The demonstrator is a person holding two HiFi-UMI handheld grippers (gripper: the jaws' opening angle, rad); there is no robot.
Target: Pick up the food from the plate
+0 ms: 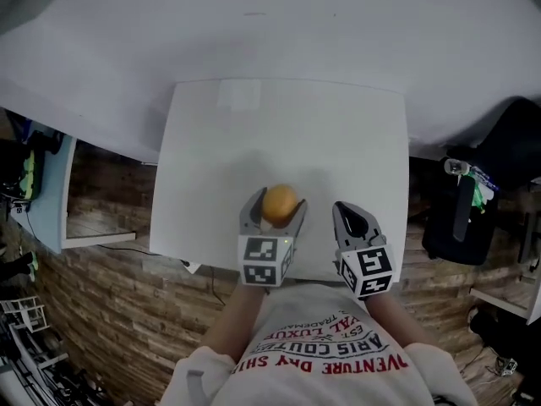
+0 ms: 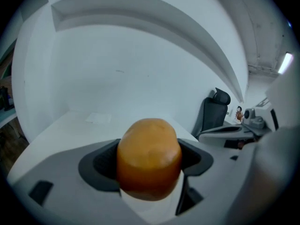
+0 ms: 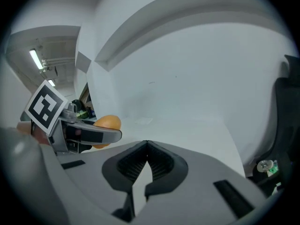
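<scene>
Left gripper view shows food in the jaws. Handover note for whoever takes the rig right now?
Left gripper: jaws shut on the orange food, with the pads pressing on both its sides.
Right gripper: jaws together and empty, beside the left one at the near edge of the white table.
Plate: none shows in any view.
Done: the food is grasped.
Left: I cannot tell whether the food is clear of the table, so probably lift it and hold the grip.
</scene>
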